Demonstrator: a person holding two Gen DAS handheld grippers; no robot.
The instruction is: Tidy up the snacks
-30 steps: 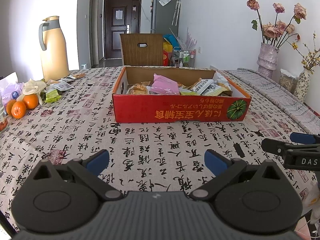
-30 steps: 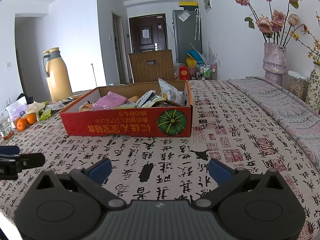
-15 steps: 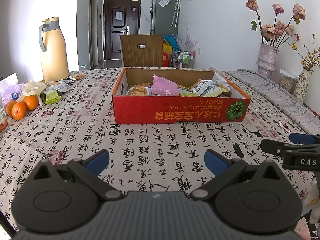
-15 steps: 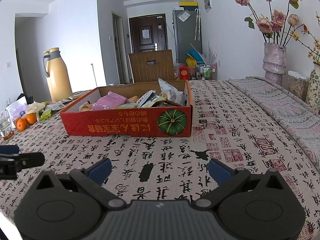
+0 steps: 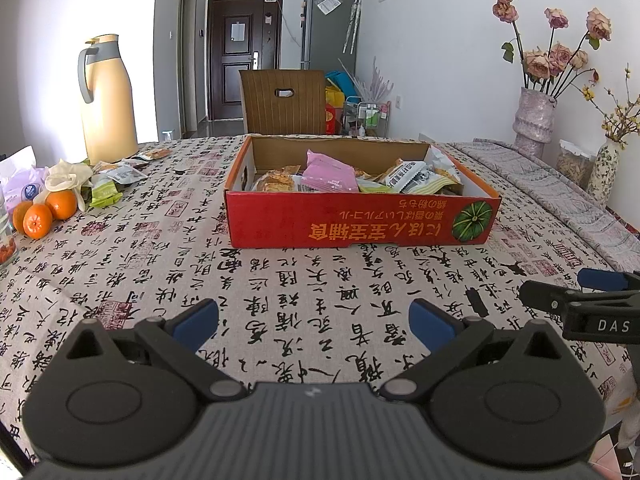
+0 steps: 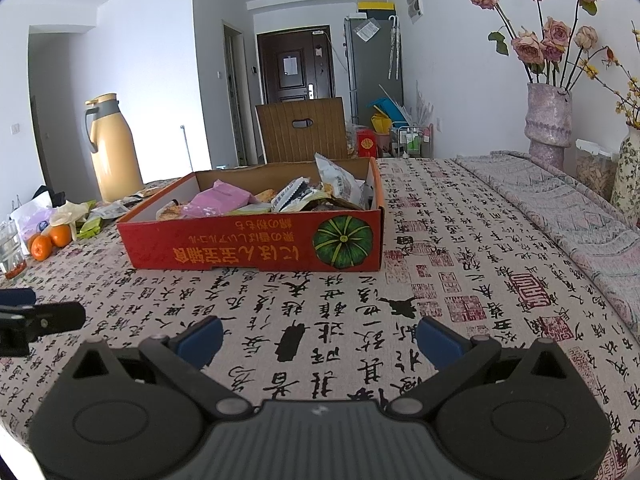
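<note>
Hovering unchanged vs 1 s ago, left claw & right claw both spread apart, empty, short of snack box.

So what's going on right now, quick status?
Left gripper open, empty. Right gripper open, empty. Snack box ahead, untouched. Bare tablecloth between.

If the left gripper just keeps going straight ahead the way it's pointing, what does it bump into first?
Most likely the red front wall of the snack box. The open left gripper faces it across bare tablecloth, though height is hard to judge.
</note>
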